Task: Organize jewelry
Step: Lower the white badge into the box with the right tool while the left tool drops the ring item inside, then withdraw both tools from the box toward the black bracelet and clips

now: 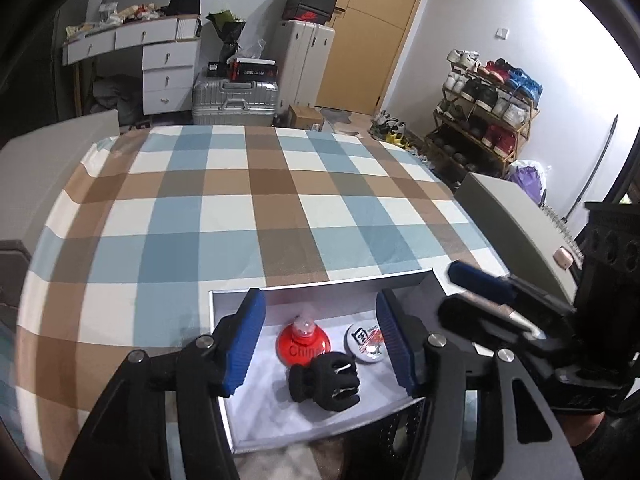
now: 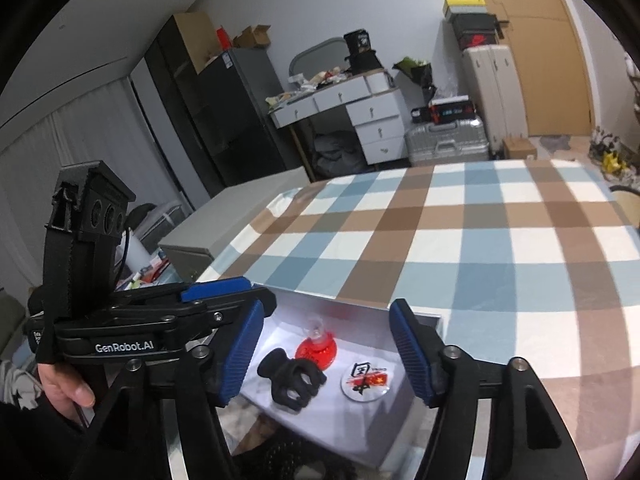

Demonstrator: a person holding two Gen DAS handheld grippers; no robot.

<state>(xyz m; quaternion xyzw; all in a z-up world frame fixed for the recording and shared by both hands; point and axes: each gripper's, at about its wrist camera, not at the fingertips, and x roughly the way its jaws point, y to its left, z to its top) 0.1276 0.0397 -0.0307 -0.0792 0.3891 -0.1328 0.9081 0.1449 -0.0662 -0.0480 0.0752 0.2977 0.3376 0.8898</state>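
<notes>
Checked tablecloth (image 1: pixel 248 216) in blue, brown and white over the table, with a shallow white box (image 1: pixel 320 280) open at its near edge

Inside the box, 3 pieces: a black claw hair clip (image 1: pixel 325 381) toward the near side, a red round badge (image 1: pixel 302 343) lettered "China" just behind it and touching it, with a small clear knob on top, and a white round badge (image 1: pixel 367 340) with a black character and red flag just beside the red one, toward the box's right wall

Left gripper (image 1: pixel 320 342) poised above the box, blue pads apart, nothing clamped between them; hair clip and red badge visible in the gap below, untouched

Right gripper (image 2: pixel 327 354) likewise above the box from the right side, blue pads wide apart and bare, with the hair clip (image 2: pixel 291 380), the red badge (image 2: pixel 317 351) and the white badge (image 2: pixel 365 381) lying in the box (image 2: pixel 360 432) beneath

A bare hand (image 2: pixel 66 390) wrapped round the left gripper's handle at the left edge of the right wrist view
</notes>
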